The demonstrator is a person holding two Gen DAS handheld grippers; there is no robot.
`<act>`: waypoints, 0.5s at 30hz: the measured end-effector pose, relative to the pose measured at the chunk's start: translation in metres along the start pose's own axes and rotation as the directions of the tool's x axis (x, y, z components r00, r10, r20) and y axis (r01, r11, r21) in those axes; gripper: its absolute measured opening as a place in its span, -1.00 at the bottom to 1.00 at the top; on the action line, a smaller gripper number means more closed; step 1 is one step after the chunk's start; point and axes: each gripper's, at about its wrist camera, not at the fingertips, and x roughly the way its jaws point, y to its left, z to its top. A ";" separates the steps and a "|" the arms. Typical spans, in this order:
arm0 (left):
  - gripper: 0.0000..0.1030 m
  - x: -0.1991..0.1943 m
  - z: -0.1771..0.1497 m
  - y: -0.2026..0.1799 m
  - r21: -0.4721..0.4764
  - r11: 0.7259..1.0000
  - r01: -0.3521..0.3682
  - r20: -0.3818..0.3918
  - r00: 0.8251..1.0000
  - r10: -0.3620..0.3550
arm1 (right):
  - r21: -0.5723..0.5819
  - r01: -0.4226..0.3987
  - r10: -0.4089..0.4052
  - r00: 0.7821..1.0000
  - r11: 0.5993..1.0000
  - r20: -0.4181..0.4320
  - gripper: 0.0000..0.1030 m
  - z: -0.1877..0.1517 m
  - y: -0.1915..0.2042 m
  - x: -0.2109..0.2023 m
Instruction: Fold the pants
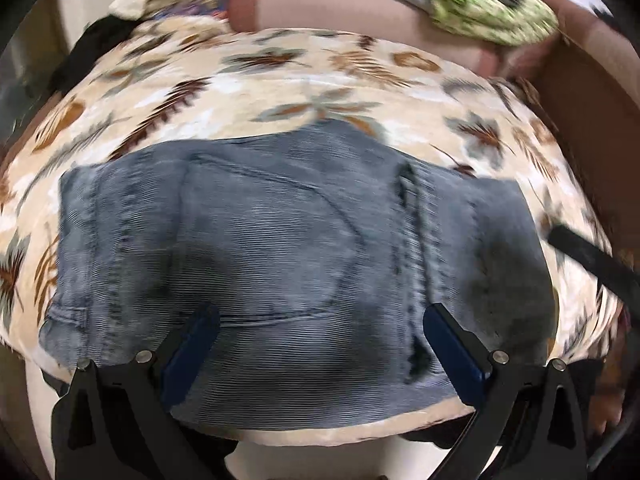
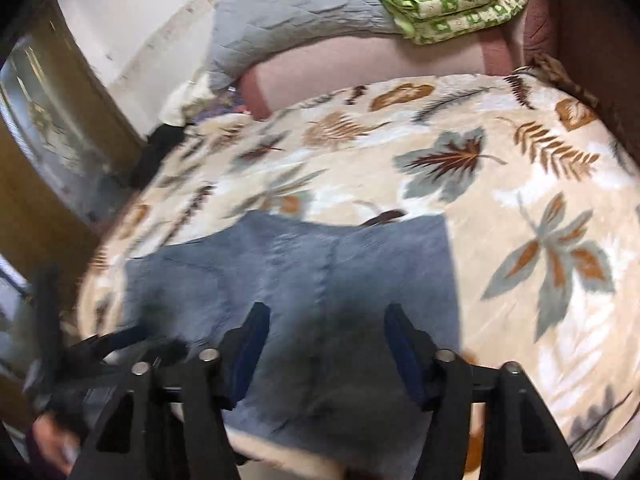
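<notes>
Folded blue-grey jeans [image 1: 280, 220] lie flat near the front edge of a bed with a cream leaf-print cover [image 1: 320, 80]. A back pocket and a seam face up. My left gripper [image 1: 322, 314] hovers over the jeans' near part, open wide with nothing between its blue pads. In the right wrist view the same jeans [image 2: 320, 264] sit on the cover [image 2: 520, 180]. My right gripper [image 2: 327, 309] is open above them, and its pads grip nothing. The left gripper [image 2: 100, 344] shows as a dark blur at the left.
A green patterned quilt [image 2: 460, 0], a grey quilt [image 2: 280, 28] and a pink bolster [image 2: 360, 72] lie at the bed's far end. A wooden cabinet with a glass door [image 2: 48, 140] stands to the left. A black cloth [image 2: 156, 148] lies at the bed's left edge.
</notes>
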 end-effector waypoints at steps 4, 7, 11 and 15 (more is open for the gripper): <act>0.98 0.015 -0.008 -0.033 0.146 0.986 -0.084 0.024 0.996 0.081 | 0.049 0.067 -0.061 0.991 0.997 -0.116 -0.20 -0.002 -0.021 0.045; 0.98 0.036 -0.015 -0.038 0.198 0.969 -0.151 -0.035 0.986 0.161 | 0.039 0.071 -0.066 0.992 0.997 -0.111 -0.23 -0.013 -0.027 0.050; 0.98 0.028 -0.010 -0.025 0.138 0.984 -0.110 -0.036 0.993 0.116 | 0.029 0.029 -0.027 0.996 0.999 -0.085 -0.23 -0.019 -0.025 0.019; 0.98 0.025 -0.004 -0.020 0.128 0.982 -0.139 -0.011 0.990 0.141 | 0.028 0.038 -0.033 0.987 0.999 -0.156 -0.23 -0.040 -0.025 0.014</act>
